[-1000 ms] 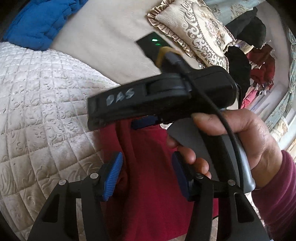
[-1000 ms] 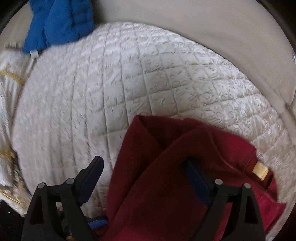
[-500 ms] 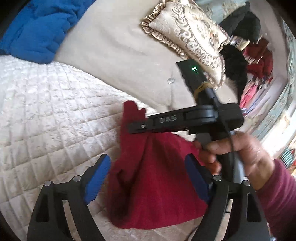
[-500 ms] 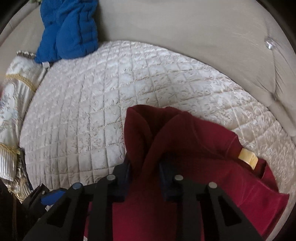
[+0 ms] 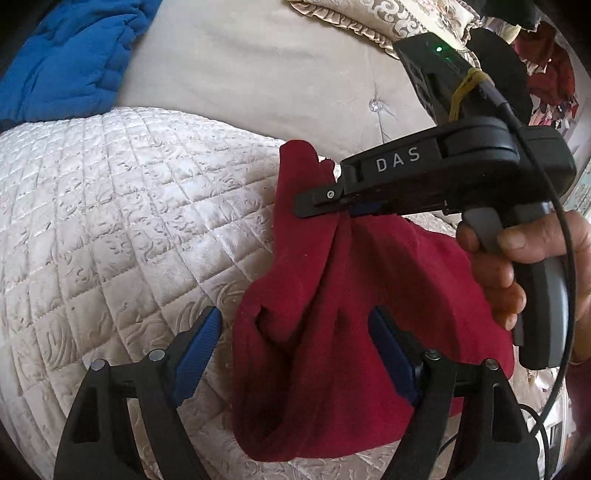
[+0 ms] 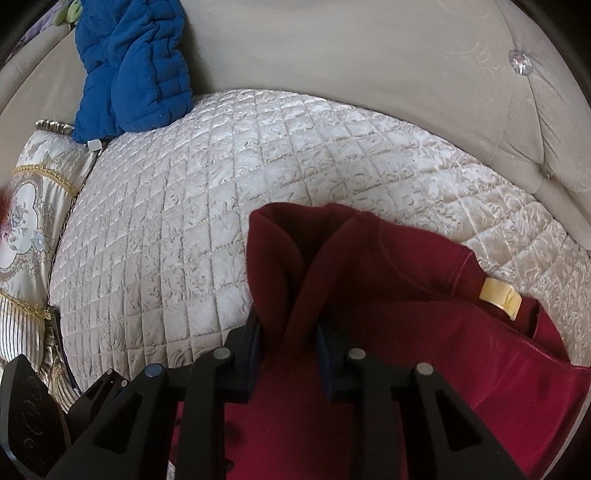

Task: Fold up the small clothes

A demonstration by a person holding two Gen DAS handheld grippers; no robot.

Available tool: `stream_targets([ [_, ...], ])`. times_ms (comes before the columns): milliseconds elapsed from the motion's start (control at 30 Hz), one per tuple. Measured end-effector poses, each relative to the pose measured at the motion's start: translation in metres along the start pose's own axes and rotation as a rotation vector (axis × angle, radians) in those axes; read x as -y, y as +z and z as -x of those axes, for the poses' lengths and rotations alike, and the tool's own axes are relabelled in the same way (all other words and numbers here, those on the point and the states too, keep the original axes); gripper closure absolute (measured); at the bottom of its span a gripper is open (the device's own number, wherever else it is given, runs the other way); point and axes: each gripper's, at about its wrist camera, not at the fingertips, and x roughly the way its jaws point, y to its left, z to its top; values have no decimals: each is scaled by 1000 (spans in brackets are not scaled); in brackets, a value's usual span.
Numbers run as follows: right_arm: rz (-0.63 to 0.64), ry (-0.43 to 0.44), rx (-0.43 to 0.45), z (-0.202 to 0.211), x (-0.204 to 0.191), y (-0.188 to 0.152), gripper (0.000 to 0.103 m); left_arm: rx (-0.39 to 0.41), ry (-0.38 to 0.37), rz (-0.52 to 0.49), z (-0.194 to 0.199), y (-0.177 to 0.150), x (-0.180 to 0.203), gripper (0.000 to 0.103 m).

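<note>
Quilt (image 6: 229, 206), cream and stitched in diamonds, forms the working surface; its left and centre lie bare and give wide room for moving. At the quilt's left edge lies one ornate pillow (image 6: 26, 236), and at the far left corner one blue blanket (image 6: 129, 66), bunched against the beige headboard (image 6: 369, 48). The headboard bounds the quilt along its whole far side. One red garment (image 6: 424, 295) lies on the right part of the quilt, its near portion rumpled, its yellow label (image 6: 500, 297) turned up near the right edge.

Left gripper (image 5: 295, 350): jaws spread wide and closing slightly, blue pads on either side of the garment's near end, pressing on no cloth. Bare quilt lies to the left of its left finger.

Right gripper (image 6: 290, 339): jaws drawn close and clamped on a raised ridge of the garment, cloth rising in a peak between the pads. In the left wrist view the same gripper (image 5: 325, 201) reaches in from the right, held by one hand (image 5: 532, 266), pinching the cloth's upper fold above the quilt.

At the upper right of that view a second ornate pillow (image 5: 388, 18) rests against the headboard, with dark and red clothes (image 5: 546, 70) piled past it.

Count: two grippers, one garment, two pillows, one blanket.
</note>
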Motion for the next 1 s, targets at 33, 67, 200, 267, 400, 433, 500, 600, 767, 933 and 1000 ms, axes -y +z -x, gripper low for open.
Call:
stream_targets([
  [33,0,0,1,0,0,0,77,-2,3,0,-1,0,0,43],
  [67,-1,0,2,1,0,-1,77,-4,5,1,-2,0,1,44],
  [200,-5,5,9,2,1,-3,77,-5,14,12,-4,-1,-3,47],
  [267,-9,9,17,3,1,-4,77,-2,17,15,-5,-1,-4,51],
  [400,-20,20,34,7,3,-7,77,10,16,21,-4,-1,-5,86],
  [433,-18,22,41,9,3,-8,80,15,16,27,-3,0,-5,91],
  [500,-10,18,58,15,1,-10,82,33,3,40,1,1,-5,97],
  [600,5,25,95,33,0,-14,84,60,-28,60,13,1,3,101],
  [767,-1,39,145,70,9,-26,84,75,-39,11,25,4,34,101],
  [933,-1,22,171,103,28,-41,84,57,-51,-40,31,5,71,102],
  [1000,-4,11,181,114,37,-47,84,51,-64,-55,31,7,84,102],
])
